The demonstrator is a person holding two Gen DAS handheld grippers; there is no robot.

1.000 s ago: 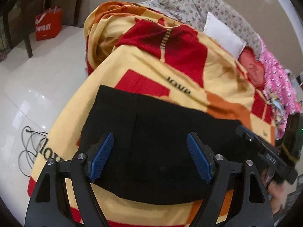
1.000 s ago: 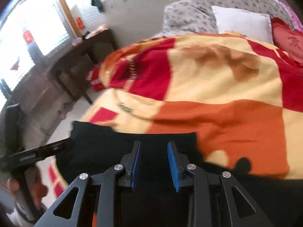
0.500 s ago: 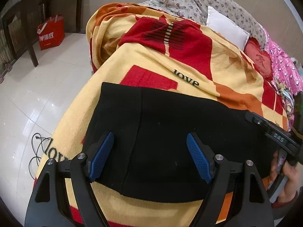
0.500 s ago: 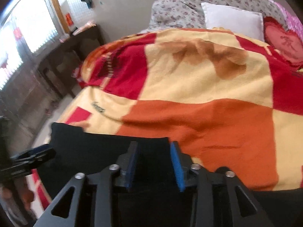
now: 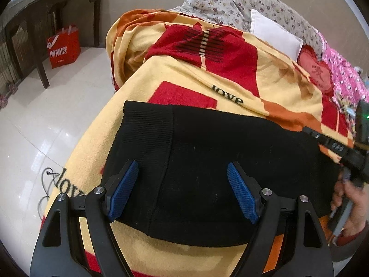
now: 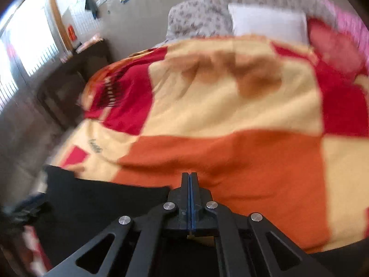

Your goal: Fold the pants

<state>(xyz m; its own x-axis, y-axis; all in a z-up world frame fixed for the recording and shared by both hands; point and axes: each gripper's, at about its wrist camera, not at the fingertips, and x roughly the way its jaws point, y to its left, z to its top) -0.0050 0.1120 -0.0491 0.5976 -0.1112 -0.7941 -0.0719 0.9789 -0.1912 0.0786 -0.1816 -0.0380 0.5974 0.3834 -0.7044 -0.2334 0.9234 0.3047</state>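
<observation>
The black pants (image 5: 207, 161) lie flat and folded on a yellow, red and orange blanket (image 5: 184, 78), the ribbed waistband at the left. My left gripper (image 5: 182, 191) is open and empty, hovering over the near edge of the pants. My right gripper (image 6: 189, 180) is shut with the jaws pressed together, at the pants' right end (image 6: 103, 198); no cloth shows between the jaws. It also shows in the left wrist view (image 5: 332, 145), held by a hand. The right wrist view is blurred.
The blanket (image 6: 230, 120) covers a bed with a white pillow (image 5: 274, 34), floral bedding and pink cloth at the far end. A red bag (image 5: 64, 46) stands by a dark table on the white tiled floor to the left. A cable lies on the floor.
My right gripper has closed from part open to fully shut and moved at the pants' right end. My left gripper has stayed open over the pants.
</observation>
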